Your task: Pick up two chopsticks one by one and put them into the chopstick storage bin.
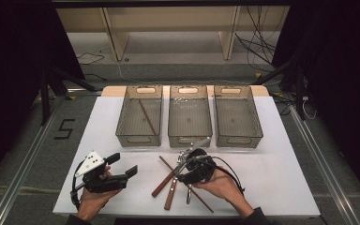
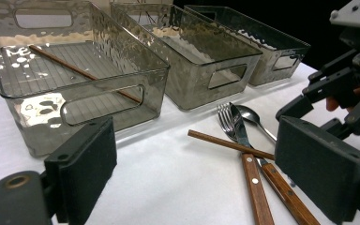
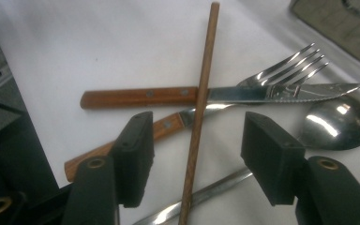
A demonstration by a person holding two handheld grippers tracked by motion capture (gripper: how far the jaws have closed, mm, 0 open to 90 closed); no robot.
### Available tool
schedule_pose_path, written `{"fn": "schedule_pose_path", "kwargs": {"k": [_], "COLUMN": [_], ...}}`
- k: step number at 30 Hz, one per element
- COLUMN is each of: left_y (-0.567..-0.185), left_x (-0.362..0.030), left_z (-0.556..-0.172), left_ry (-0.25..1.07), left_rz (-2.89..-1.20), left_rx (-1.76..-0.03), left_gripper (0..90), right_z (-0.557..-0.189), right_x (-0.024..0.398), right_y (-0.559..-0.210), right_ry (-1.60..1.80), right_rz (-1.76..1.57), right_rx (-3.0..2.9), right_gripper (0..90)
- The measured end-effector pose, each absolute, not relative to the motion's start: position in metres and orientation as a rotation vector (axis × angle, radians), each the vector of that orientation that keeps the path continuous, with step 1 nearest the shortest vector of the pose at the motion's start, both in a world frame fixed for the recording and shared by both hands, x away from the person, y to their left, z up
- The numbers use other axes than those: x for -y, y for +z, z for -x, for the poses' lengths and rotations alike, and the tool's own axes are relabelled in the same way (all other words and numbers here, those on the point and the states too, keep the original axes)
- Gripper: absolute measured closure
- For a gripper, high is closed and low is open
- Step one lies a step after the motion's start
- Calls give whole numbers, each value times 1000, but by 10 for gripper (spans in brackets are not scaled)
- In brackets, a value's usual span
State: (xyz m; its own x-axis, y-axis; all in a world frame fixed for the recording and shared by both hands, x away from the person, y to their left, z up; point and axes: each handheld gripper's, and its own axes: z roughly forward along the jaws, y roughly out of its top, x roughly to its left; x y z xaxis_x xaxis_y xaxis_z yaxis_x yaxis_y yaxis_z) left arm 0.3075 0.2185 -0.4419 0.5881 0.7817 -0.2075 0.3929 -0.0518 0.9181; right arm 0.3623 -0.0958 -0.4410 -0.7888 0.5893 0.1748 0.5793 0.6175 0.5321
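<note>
Down low, right claw half-open astride the chopstick, pads clear of it

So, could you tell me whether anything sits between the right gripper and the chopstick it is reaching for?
Nothing visible does. In the right gripper view the chopstick lies on top of the knife, fork and spoon, and the right gripper has its open jaws on either side of it, not yet pressing it.

Chopstick — reddish-brown wood. Knife and fork — brown wooden handles with steel rivets, silver metal ends. Spoon — polished silver. Bins — smoky grey translucent, rippled walls, ribbed floors. Table — plain white. Gripper pads — matte black.
</note>
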Motion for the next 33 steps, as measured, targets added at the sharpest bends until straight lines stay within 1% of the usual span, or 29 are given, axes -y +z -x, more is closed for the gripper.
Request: {"fn": "schedule_pose_path", "kwargs": {"k": [1, 2, 3, 7, 15, 19, 28, 31, 33], "left_y": [-442, -442, -442, -442, -442, -442, -442, -442, -442], "left_x": [-219, -219, -219, -219, -218, -218, -218, -219, -219], "left_z": [-307, -307, -307, -307, -307, -307, -307, -307, -307], "left_ry": [422, 422, 423, 425, 427, 426, 426, 427, 426], "left_rz": [-1670, -1670, -1670, -1670, -1673, -1672, -1674, -1672, -1672], "left_rx": [-988, -988, -987, -986, -983, -982, -981, -982, -982], "left_gripper": [128, 128, 128, 127, 127, 127, 127, 127, 127], "right_z": [-361, -361, -361, -359, -359, -358, -355, -355, -355], "right_x": [94, 94, 92, 87, 83, 81, 76, 76, 76], "right_y": [-444, -444, -446, -452, -458, -461, -465, -465, -465], "right_ry": [889, 889, 855, 793, 742, 678, 628, 607, 607], "right_rz": [-1000, -1000, -986, -988, -983, -978, -974, -972, -973], "right_rx": [-2822, -2822, -2831, -2846, -2877, -2868, -2868, -2848, -2845], "right_gripper": [499, 499, 530, 581, 653, 709, 783, 839, 843]}}
